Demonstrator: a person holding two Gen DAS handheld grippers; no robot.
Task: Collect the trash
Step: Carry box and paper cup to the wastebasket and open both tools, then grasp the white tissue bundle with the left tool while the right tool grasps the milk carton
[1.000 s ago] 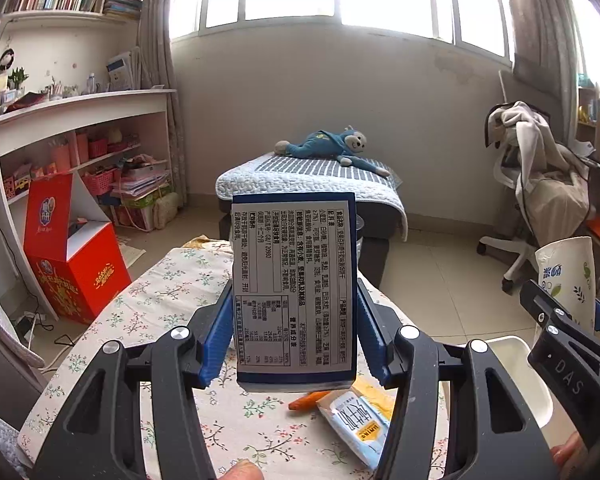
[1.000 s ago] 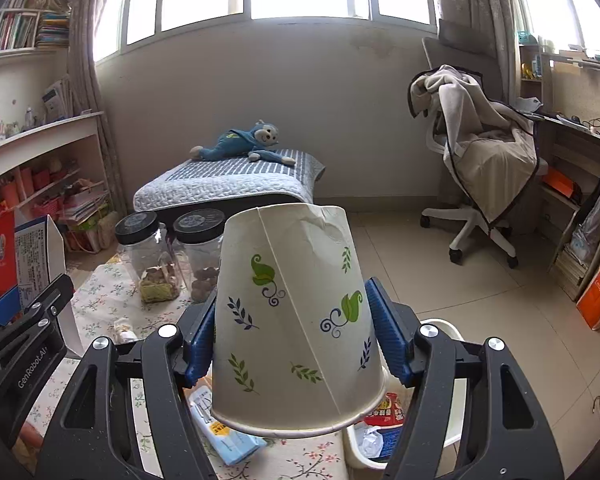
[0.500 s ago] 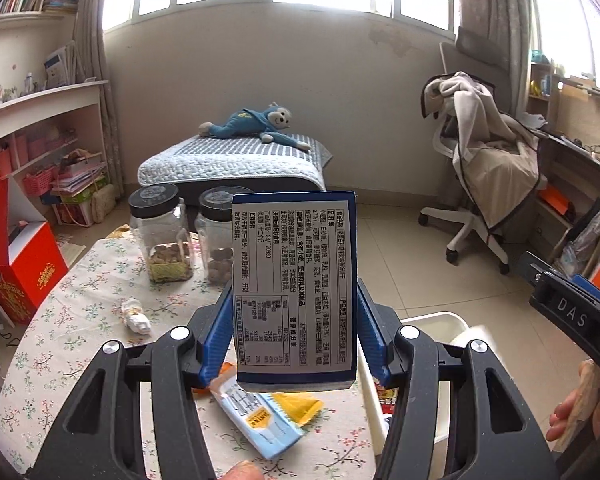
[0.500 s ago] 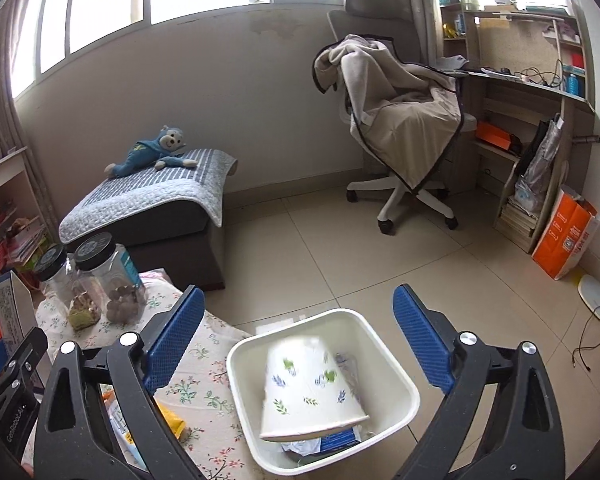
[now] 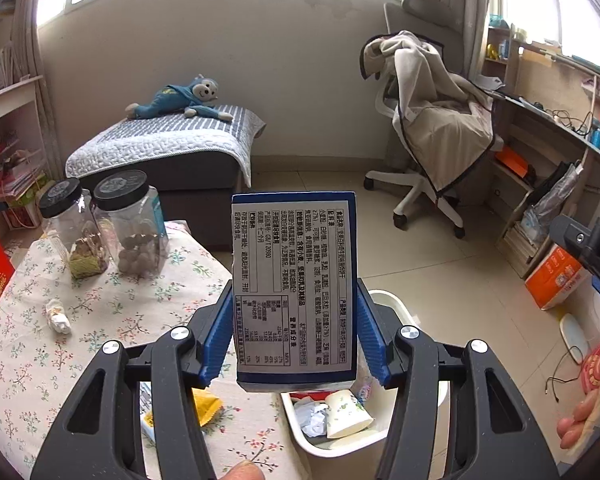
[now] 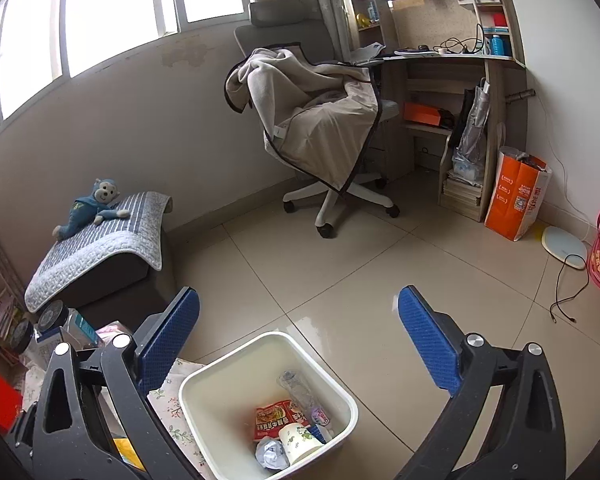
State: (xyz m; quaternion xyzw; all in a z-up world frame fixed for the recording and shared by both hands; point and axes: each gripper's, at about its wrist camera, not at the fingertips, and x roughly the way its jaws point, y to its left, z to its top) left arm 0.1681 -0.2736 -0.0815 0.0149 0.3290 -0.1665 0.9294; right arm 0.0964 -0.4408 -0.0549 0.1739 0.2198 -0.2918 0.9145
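A: Where is the carton point(image 5: 295, 288) sitting relative to the bin point(image 5: 396, 307)?

B: I am holding the carton upright in the left claw point(image 5: 296, 338), long axis vertical, blue pads pressing on its two narrow sides. The white bin is lying directly below and just beyond it, beside the counter point(image 5: 40, 344) edge, so I am judging the coming move as a short carry forward over the rim, then a release.

A: And the other claw?

B: The right claw point(image 6: 298, 344) is standing wide with nothing between its pads; its jaws have just been opening. It is hovering above the bin point(image 6: 204, 376), where the paper cup point(image 6: 300, 440) is lying on its side among wrappers.

A: Which hand is nearer the remaining trash?

B: The left, I judge: the yellow wrapper point(image 5: 204, 404) and crumpled tissue point(image 5: 58, 317) are lying on the counter on its side.
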